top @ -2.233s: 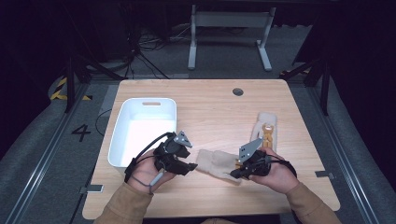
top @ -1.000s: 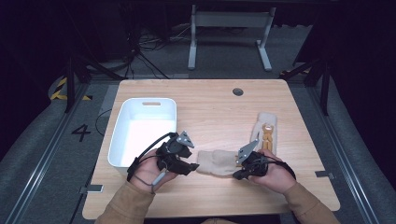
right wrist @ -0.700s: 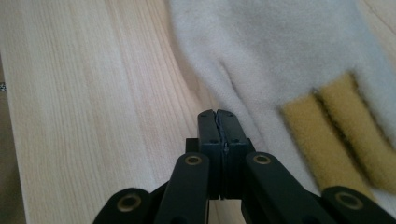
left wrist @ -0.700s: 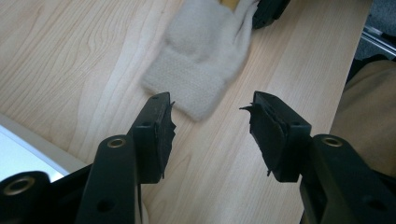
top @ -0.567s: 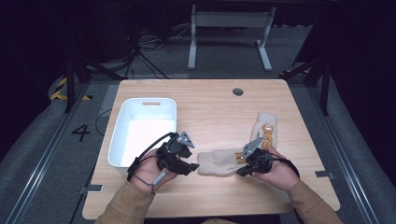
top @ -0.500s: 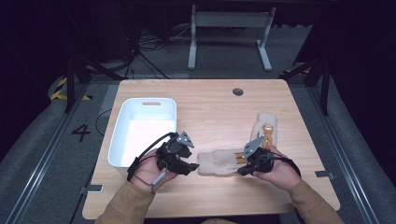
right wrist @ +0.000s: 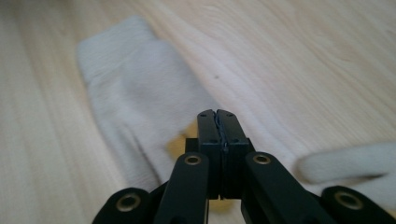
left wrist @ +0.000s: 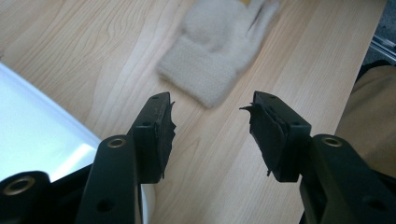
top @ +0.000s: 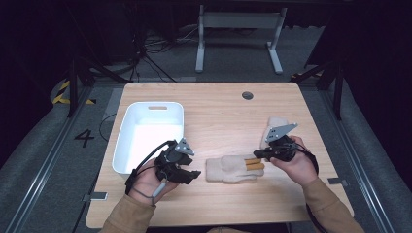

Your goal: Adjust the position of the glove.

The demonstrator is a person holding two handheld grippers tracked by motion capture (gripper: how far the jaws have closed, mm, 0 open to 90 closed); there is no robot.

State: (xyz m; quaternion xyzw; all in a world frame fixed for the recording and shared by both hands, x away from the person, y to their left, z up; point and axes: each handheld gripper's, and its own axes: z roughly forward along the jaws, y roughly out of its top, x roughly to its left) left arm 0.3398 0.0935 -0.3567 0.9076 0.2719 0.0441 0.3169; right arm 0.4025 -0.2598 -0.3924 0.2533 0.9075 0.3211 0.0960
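Wooden table (top: 223, 111) | beige glove (top: 228, 169) flat | long axis left-right, cuff left

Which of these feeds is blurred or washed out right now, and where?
High view: the white plastic bin's floor glares, room beyond the pale wooden table is dark. Left gripper view: the cream knitted glove is blurred at its fingers, jaws sharp. Right gripper view: that glove looks soft and smeared, while the right hand-held gripper stays crisp.
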